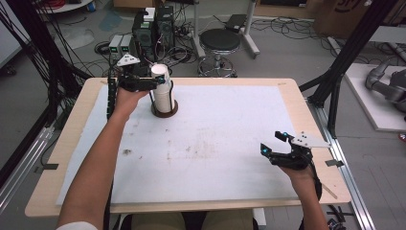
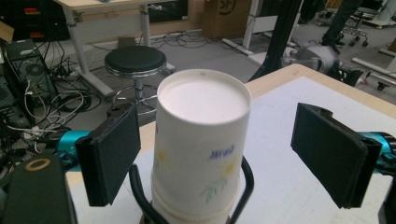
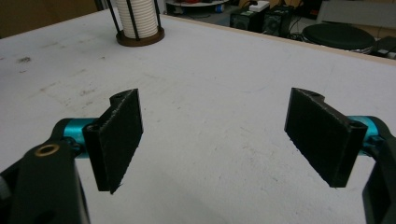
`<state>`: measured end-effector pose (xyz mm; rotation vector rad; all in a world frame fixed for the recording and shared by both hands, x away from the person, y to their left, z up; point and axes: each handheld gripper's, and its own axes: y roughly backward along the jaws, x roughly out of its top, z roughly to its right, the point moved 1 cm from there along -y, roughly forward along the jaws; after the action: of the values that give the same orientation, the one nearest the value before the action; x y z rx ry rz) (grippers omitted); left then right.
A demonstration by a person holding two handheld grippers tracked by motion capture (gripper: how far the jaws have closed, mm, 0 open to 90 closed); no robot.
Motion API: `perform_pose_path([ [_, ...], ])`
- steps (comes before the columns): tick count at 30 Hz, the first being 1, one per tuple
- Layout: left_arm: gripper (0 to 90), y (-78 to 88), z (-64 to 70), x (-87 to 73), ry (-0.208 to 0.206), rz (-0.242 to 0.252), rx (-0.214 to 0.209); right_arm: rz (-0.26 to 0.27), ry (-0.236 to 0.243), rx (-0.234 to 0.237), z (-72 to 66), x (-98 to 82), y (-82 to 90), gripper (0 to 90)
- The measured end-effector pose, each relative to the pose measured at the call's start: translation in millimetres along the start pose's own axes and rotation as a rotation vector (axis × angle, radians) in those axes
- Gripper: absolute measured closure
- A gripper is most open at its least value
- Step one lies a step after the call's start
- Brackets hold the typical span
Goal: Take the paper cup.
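A stack of white paper cups (image 1: 163, 93) stands in a black wire holder with a round brown base (image 1: 165, 113) at the far left of the white mat. The top cup (image 2: 203, 135), bottom up and printed with small flowers, sits between the jaws of my left gripper (image 1: 160, 82) (image 2: 215, 112). Those jaws are open: the left pad (image 2: 112, 154) is close beside the cup and the right pad (image 2: 329, 158) stands well off it. My right gripper (image 1: 272, 142) (image 3: 212, 100) hovers open over the mat's near right, nothing between its pads. The stack (image 3: 137, 18) appears far off in the right gripper view.
The white mat (image 1: 215, 143) covers a wooden table (image 1: 306, 120). Beyond the far edge are a black stool (image 1: 219, 40), computer towers (image 1: 153, 26) and loose cables on the floor. Black frame posts (image 1: 335, 81) rise at the table's right.
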<state>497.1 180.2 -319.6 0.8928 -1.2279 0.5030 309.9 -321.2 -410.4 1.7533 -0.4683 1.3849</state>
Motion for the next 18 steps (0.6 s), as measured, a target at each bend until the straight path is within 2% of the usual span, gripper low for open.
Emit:
perform_pose_path([
  [2, 16.2, -6.0, 0.4, 0.7, -0.011, 0.001, 0.009, 0.001, 0.002, 0.000, 0.4, 0.0, 0.0, 19.6],
  [4, 16.1, -16.8, 0.1, 0.3, -0.009, -0.034, 0.010, -0.002, -0.010, 0.000, 0.7, -0.4, 0.6, 19.6],
  [7, 16.4, -23.1, 0.3, 0.4, -0.008, -0.050, 0.021, -0.001, -0.008, -0.002, 2.7, -1.3, 0.8, 19.6],
  [8, 16.8, -28.6, 1.0, 0.2, -0.009, -0.072, 0.036, -0.002, -0.014, -0.004, 2.8, -1.6, 1.0, 19.7],
  [10, 19.0, -33.2, 2.6, 0.6, -0.014, -0.073, 0.035, -0.001, -0.014, -0.005, 3.7, -2.3, 0.6, 19.7],
  [14, 23.0, -38.2, 4.8, 1.4, -0.021, -0.084, 0.051, -0.007, -0.018, -0.005, 4.3, -3.1, 1.6, 19.6],
  [18, 31.2, -36.1, 3.3, 1.9, -0.024, -0.086, 0.063, -0.001, -0.017, -0.010, 5.9, -3.7, 3.7, 19.7],
])
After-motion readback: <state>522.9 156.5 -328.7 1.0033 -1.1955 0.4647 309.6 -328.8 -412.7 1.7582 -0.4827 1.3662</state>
